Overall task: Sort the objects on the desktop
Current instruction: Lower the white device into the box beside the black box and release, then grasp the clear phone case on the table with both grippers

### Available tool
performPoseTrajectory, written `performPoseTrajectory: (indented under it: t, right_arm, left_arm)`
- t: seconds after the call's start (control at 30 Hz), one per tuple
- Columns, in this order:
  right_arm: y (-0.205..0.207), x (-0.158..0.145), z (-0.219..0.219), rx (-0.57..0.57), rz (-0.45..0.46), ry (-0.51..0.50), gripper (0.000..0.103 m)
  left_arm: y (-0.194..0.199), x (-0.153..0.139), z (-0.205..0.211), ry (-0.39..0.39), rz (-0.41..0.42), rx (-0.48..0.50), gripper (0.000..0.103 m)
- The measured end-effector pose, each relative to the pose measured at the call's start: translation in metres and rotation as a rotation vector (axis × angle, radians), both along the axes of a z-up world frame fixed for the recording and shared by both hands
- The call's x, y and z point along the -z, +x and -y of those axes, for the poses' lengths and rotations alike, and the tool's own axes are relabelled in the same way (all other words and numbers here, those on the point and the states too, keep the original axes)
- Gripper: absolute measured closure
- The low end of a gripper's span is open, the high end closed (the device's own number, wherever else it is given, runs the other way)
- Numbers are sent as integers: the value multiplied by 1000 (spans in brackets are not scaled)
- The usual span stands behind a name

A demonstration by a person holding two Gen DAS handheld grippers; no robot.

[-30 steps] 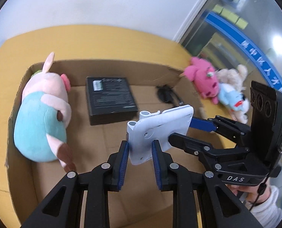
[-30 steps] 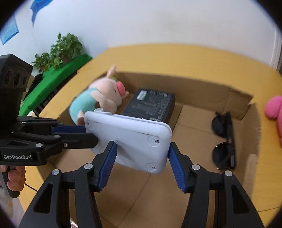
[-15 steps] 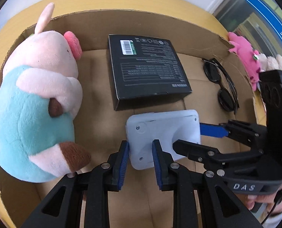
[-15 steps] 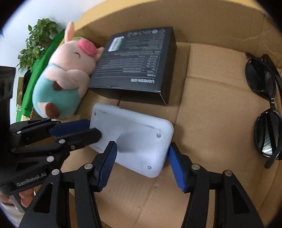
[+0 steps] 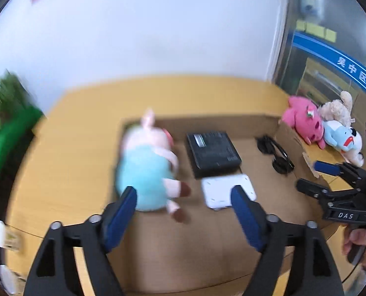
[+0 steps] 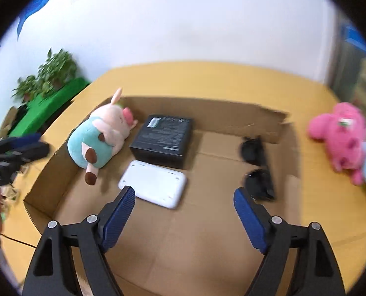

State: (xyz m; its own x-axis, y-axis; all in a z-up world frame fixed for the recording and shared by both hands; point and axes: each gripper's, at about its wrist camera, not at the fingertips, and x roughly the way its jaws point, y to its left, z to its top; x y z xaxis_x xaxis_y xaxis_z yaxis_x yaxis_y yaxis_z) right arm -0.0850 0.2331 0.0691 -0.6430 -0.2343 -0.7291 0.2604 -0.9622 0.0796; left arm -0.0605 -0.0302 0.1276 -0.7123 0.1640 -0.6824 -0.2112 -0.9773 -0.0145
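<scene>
A white flat device (image 6: 153, 187) lies on the floor of the cardboard box (image 6: 207, 108), in front of a black box (image 6: 164, 137); it also shows in the left wrist view (image 5: 224, 190). A pig plush (image 6: 101, 135) lies at the box's left and black sunglasses (image 6: 256, 167) at its right. My left gripper (image 5: 183, 202) is open and empty above the box's near side. My right gripper (image 6: 184, 209) is open and empty, raised above the box. The right gripper also shows at the right of the left wrist view (image 5: 313, 175).
A pink plush (image 6: 338, 133) and other soft toys (image 5: 340, 133) lie on the yellow table (image 6: 219, 79) to the right of the box. Green plants (image 6: 49, 71) stand far left. A white wall is behind.
Both grippers let go of the white device, which now lies flat in the box. Both jaws opened wide and both grippers pulled up and back.
</scene>
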Motion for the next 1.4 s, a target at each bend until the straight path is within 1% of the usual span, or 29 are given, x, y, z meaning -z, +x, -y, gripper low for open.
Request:
performPoseTrajectory:
  t: [0.03, 0.1, 0.13, 0.17, 0.2, 0.23, 0.3, 0.43, 0.5, 0.57, 0.63, 0.67, 0.7, 0.73, 0.77, 0.8, 0.9, 1.03, 1.1, 1.2, 1.27, 1.4]
  right_arm:
    - [11, -3, -1, 25, -43, 22, 20]
    - [27, -5, -4, 89, -109, 58, 18]
    - [34, -6, -5, 109, -126, 48, 18]
    - [39, -7, -6, 120, -130, 33, 17]
    - [43, -7, -6, 129, -130, 24, 17]
    - [47, -8, -4, 137, -131, 23, 17]
    - [54, -7, -1, 135, -135, 30, 17]
    - [75, -6, 1, 127, -154, 38, 17]
    - [81, -3, 2, 129, -155, 41, 17]
    - [84, -1, 2, 134, -157, 42, 16]
    - [84, 2, 1, 133, -153, 39, 16]
    - [83, 3, 1, 132, -153, 38, 16]
    - [82, 4, 0, 130, -153, 40, 16]
    - [83, 4, 0, 132, -155, 43, 16]
    - [82, 4, -1, 132, -158, 45, 16]
    - [83, 5, -1, 132, -159, 47, 16]
    - [81, 6, -5, 131, -157, 45, 16]
    - [78, 9, -10, 117, -143, 44, 16]
    - [76, 9, -12, 109, -144, 53, 16]
    - [83, 5, -13, 79, -175, 47, 16]
    - [92, 2, -13, 33, -186, 31, 16]
    - [113, 13, 2, -163, -95, -17, 16]
  left_arm:
    - [15, -5, 1, -9, -41, 11, 17]
    - [35, -10, -1, -8, -86, 15, 17]
    - [42, -11, -2, -5, -107, 16, 15]
    - [49, -10, -3, -4, -130, 19, 14]
    - [56, -8, -5, -13, -151, 16, 9]
    - [60, -5, -8, -21, -164, 10, 7]
    - [65, 5, -10, -29, -165, 8, 7]
    - [64, 37, 8, -47, -103, -22, 7]
    - [58, 54, 22, -28, -49, -46, 7]
    - [52, 72, 33, 18, 10, -40, 7]
    - [44, 92, 38, 49, 94, -45, 8]
    - [43, 97, 37, 43, 108, -48, 8]
    - [46, 98, 33, 19, 93, -45, 9]
    - [48, 100, 30, 15, 106, -39, 10]
    - [48, 102, 28, 34, 133, -40, 10]
    - [51, 104, 27, 35, 129, -49, 10]
    - [55, 106, 21, 10, 141, -56, 10]
    - [57, 104, 17, -1, 147, -52, 10]
    - [57, 101, 17, 18, 145, -49, 10]
    - [64, 87, 21, 66, 119, -45, 10]
    - [73, 75, 23, 71, 92, -38, 10]
    - [95, 59, 35, 81, 67, -16, 10]
